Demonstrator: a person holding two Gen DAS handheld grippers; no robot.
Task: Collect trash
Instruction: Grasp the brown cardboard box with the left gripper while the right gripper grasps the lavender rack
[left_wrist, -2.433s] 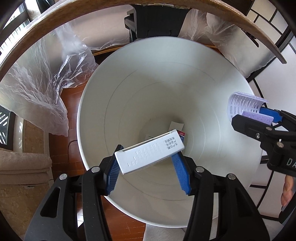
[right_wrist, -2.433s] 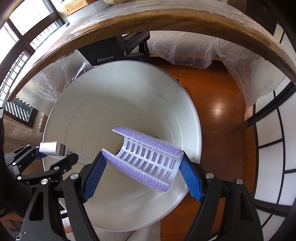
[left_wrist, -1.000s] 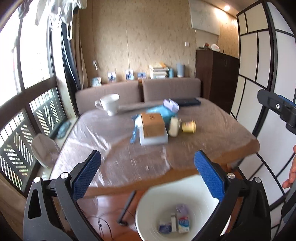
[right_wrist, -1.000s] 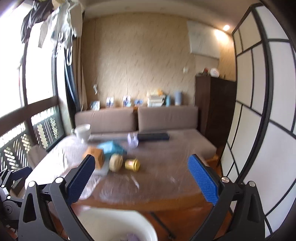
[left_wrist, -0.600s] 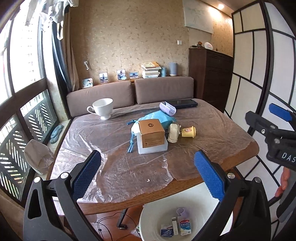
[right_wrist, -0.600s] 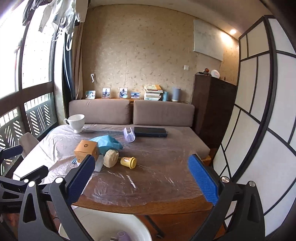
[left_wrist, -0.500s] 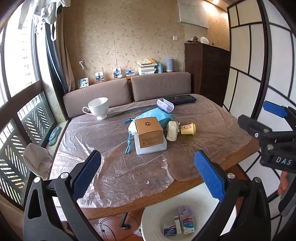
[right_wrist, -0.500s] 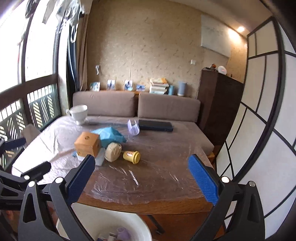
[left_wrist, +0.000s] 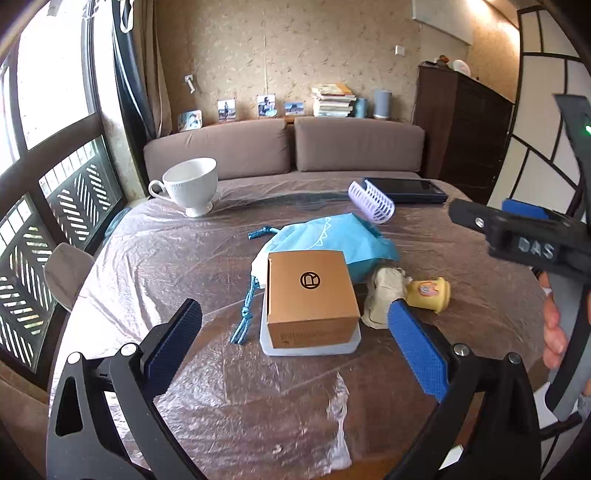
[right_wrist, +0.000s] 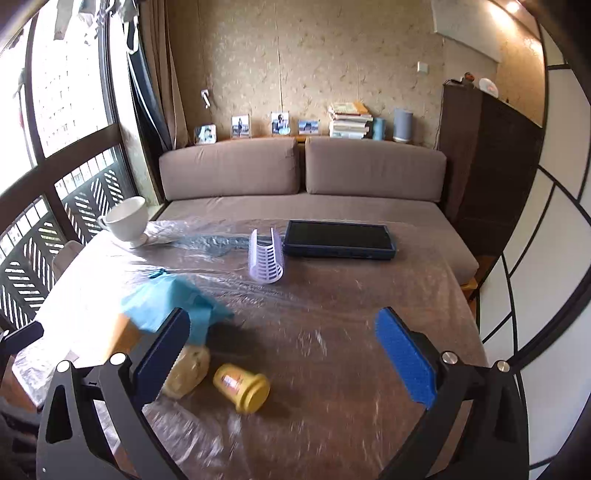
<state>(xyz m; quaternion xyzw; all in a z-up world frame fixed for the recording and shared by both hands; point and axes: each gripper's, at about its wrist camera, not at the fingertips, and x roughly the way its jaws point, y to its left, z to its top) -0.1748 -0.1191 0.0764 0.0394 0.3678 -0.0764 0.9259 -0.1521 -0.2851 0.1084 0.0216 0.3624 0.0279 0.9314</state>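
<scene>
Left wrist view: the left gripper (left_wrist: 295, 339) and right gripper (right_wrist: 291, 350), both wide open and empty, have advanced over the table (left_wrist: 258, 406); the white bin has left view. Remaining: one brown box (left_wrist: 310, 295), one yellow cup (right_wrist: 242, 387), one purple roller (right_wrist: 266, 260).

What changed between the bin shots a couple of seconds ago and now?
Both grippers let go of their loads into the white bin, the left a white box, the right a purple curler, then rose and swung to the table. The left gripper and right gripper are now open and empty. The brown box, yellow cup and white teacup stayed put.
</scene>
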